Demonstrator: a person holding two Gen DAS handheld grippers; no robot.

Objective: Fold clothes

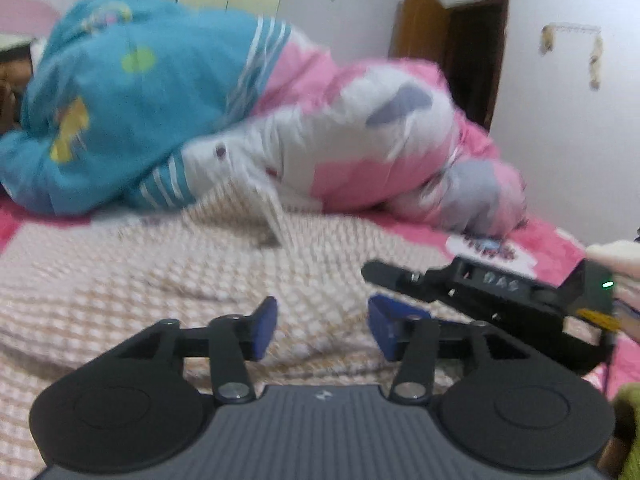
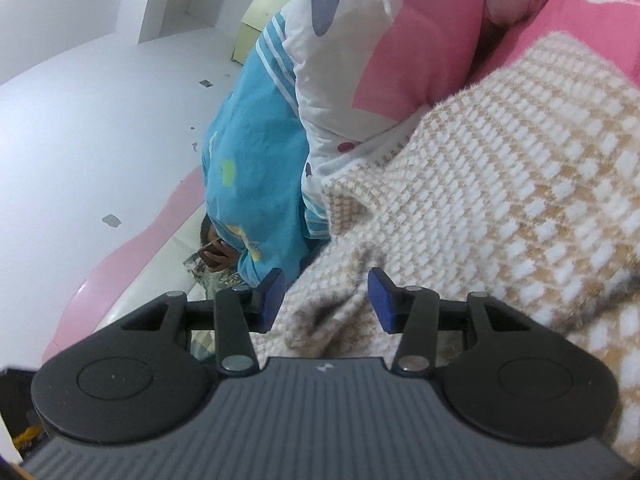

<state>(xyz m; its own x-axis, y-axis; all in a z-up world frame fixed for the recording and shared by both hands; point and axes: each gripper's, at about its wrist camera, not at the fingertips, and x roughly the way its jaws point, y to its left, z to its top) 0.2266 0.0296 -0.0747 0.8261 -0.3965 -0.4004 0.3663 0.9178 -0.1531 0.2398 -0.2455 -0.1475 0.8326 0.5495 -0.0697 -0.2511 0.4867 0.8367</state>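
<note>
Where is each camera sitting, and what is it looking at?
Left wrist: sits on the left gripper, looking across the checked knit garment toward the blue and pink quilt; its open fingers show, and the right gripper at the right.
Right wrist: sits on the right gripper, rolled sideways, looking along the garment; a fold lies between its fingers.
Both views share the garment, the quilt and the pink bed.

Black ribbed tongs (image 1: 322,326) (blue pads (image 1: 264,328), silver pivot screws), green status light.
</note>
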